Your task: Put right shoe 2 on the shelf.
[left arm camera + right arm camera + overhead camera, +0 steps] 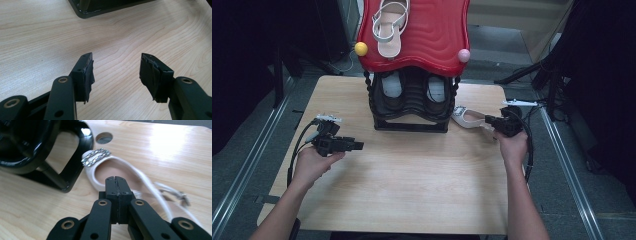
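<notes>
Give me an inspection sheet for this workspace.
Surface: wooden table, bare in front.
Job's things: table sandal, white, lying beside the shoe rack; shelf sandal, white, on the rack's red top.
Clutter: nothing seen.
Grippers: left claw open over bare wood; right claw shut at the table sandal's edge.
Cables: left cable and right cable loop beside the hands.
Surroundings: grey floor, metal rails, dark stands.

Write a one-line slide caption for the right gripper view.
Right gripper shut on the side strap of a white sandal lying on the wooden table beside the black shoe rack.
</notes>
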